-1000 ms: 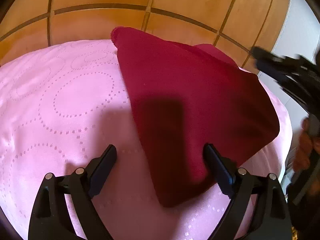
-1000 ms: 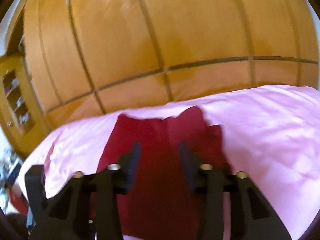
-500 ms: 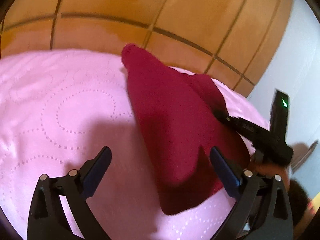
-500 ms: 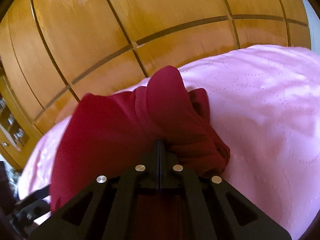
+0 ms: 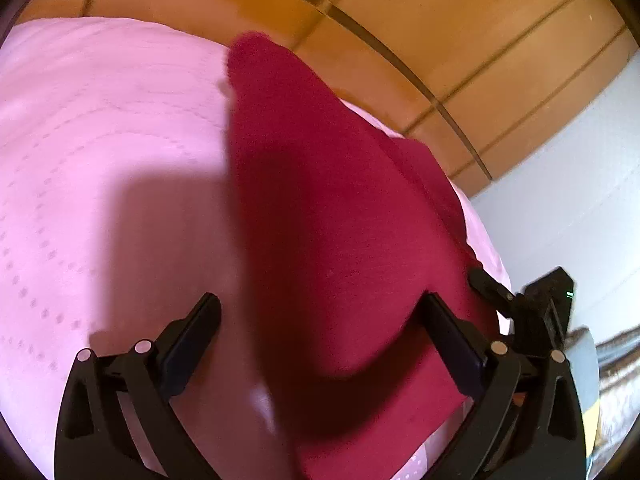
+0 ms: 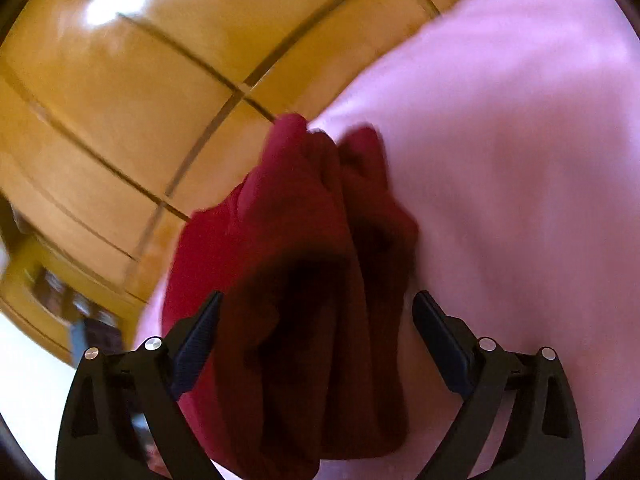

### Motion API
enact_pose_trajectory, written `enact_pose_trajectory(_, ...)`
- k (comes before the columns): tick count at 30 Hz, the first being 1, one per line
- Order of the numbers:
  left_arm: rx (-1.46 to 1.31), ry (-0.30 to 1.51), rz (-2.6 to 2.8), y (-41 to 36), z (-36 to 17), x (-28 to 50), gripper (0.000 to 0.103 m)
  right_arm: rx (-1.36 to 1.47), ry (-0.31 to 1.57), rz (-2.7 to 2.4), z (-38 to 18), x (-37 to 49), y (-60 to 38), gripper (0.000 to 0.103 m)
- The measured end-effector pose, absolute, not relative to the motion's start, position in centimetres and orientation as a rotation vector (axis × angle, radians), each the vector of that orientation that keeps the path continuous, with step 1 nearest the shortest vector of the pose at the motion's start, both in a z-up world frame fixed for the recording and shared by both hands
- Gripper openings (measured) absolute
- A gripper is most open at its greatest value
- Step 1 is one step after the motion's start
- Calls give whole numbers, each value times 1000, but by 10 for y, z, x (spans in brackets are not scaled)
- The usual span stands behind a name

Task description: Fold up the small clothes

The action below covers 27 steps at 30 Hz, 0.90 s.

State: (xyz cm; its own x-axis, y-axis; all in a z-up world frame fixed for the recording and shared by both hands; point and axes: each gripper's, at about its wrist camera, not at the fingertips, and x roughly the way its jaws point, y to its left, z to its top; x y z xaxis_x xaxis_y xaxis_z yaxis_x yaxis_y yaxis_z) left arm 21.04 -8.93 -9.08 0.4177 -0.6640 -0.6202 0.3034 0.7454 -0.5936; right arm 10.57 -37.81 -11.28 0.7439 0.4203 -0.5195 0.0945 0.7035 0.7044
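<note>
A dark red garment lies on the pink bedspread, partly folded over itself. My left gripper is open low over the garment's near edge. Its right finger lies over the red cloth and its left finger over the bedspread. In the right wrist view the garment is bunched into folds. My right gripper is opening; the bunched cloth lies between its fingers, and the pads do not press on it. The right gripper's black frame shows at the garment's right edge in the left wrist view.
Behind the bed stands a glossy wooden panelled wall, also seen in the right wrist view. A white wall is at the right. Wooden shelves stand beyond the bed's far corner. The bedspread stretches to the right.
Half a second ago my right gripper was shut on the bunched red cloth; it has since let go and spread wide. My left gripper has moved in closer over the garment and rolled.
</note>
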Motion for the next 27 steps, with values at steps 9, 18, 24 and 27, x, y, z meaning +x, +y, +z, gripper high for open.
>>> enact_pose_trajectory(9,-319,947,-664,-108,-77,211,54,676,729,237,-108,112,-350,59)
enact_pose_trajectory(18,-209,779,-599,-78,-29,208,46,603,668,349,-91,117,-304,52)
enact_pose_trajectory(24,-230,757,-503,-28,-30,209,46,540,653,422,-85,147,-257,52)
enact_pose_trajectory(27,-269,733,-428,0,-38,208,46,458,651,446,-83,160,-230,52)
